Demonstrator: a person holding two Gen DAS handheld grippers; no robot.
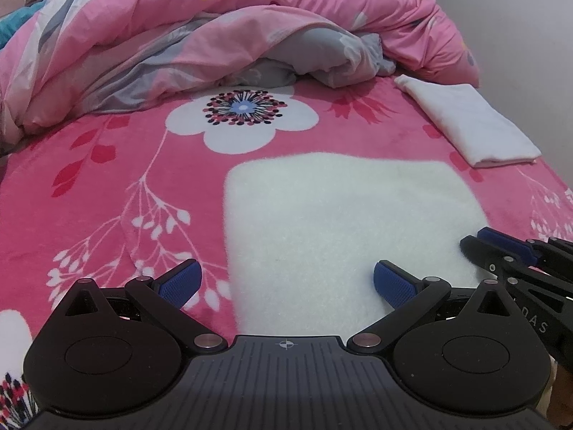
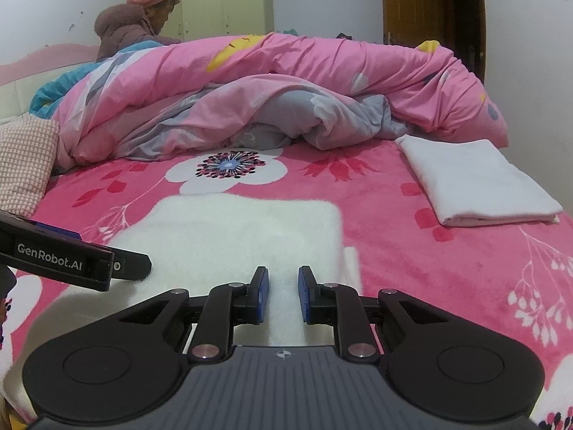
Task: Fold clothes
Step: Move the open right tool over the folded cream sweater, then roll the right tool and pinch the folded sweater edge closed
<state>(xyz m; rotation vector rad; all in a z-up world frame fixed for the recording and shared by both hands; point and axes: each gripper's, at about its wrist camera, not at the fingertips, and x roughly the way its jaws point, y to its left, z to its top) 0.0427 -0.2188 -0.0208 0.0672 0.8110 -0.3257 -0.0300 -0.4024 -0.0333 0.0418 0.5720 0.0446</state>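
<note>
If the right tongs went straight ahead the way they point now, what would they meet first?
Probably the fluffy white fleece garment lying flat on the pink floral blanket; the right tongs are open just above it. Beyond lies the rumpled pink duvet, though depth is unclear.

On the side of my left claw [image 2: 77, 259], seen from my right one, white letters say "GenRobot.AI". On my right claw [image 1: 501, 251], seen from my left one, I can read only "DAS"; the rest is hidden.

White fleece [image 2: 232, 236] near edge behind tongs; person [image 2: 138, 21] partly behind duvet [image 2: 286, 82]
</note>
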